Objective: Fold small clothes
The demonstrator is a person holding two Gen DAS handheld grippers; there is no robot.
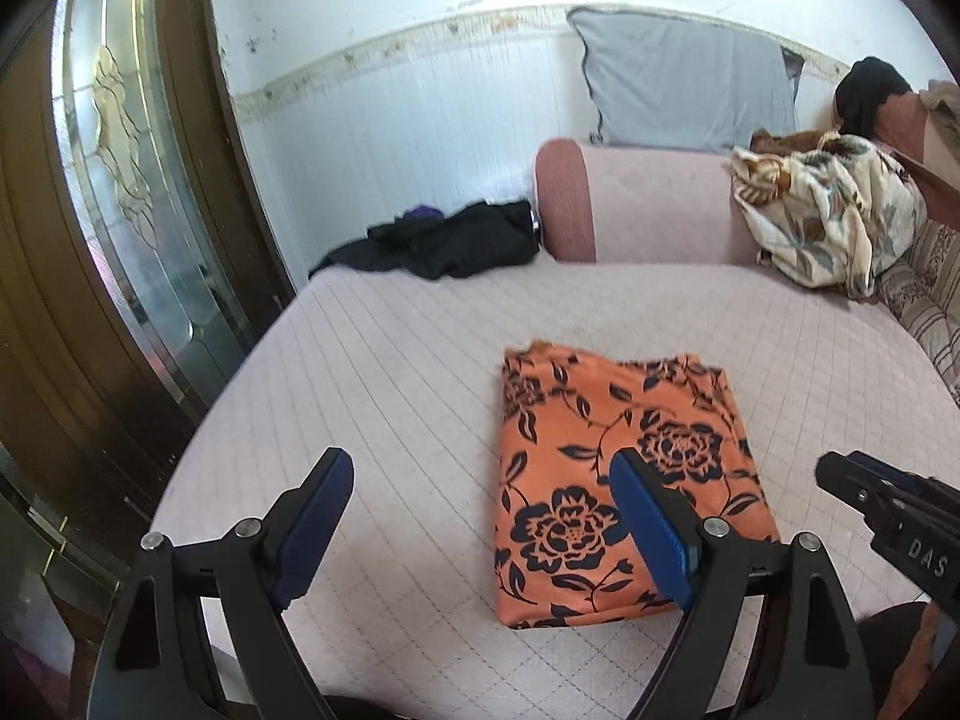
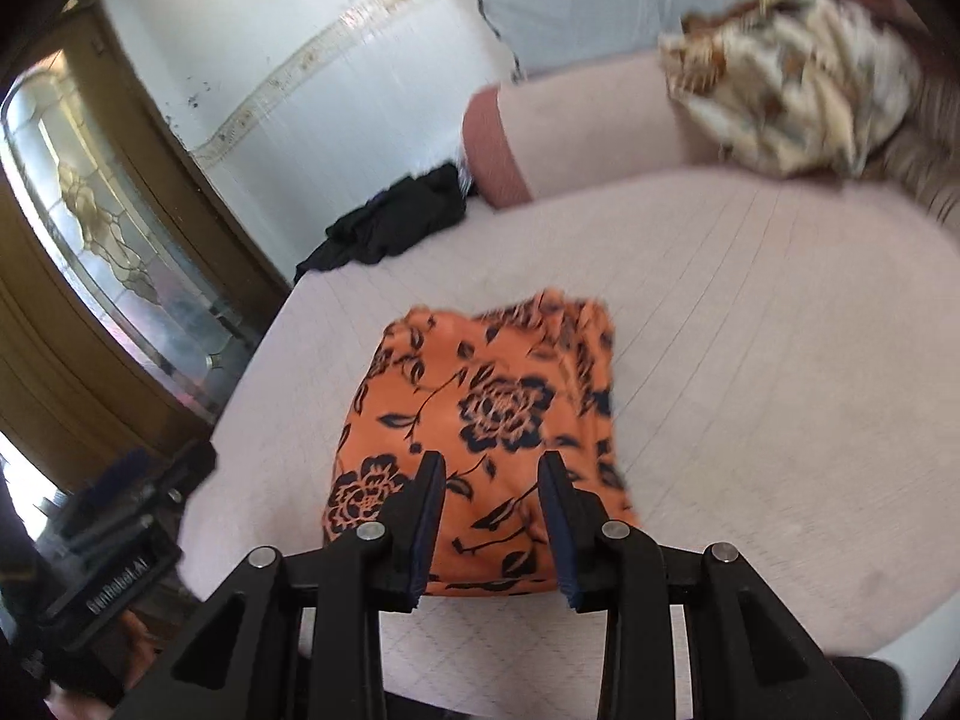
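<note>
A folded orange cloth with a black flower print (image 1: 576, 438) (image 2: 480, 378) lies flat on the pink quilted bed cover (image 1: 390, 360) (image 2: 750, 330). My left gripper (image 1: 480, 456) hangs above the cloth's left edge, its jaws wide apart and nothing between them. My right gripper (image 2: 492, 459) hovers over the near half of the cloth with its blue pads a modest gap apart, gripping nothing. In the left wrist view the right gripper (image 1: 840, 471) pokes in at the right edge. The left gripper (image 2: 150, 480) shows blurred at the lower left of the right wrist view.
A crumpled black garment (image 1: 456, 240) lies at the bed's far left corner. A pink bolster (image 1: 648, 204), a grey pillow (image 1: 684, 84) and a cream flowered bundle (image 1: 828, 210) sit at the back. A glazed wooden door (image 1: 120, 180) stands to the left.
</note>
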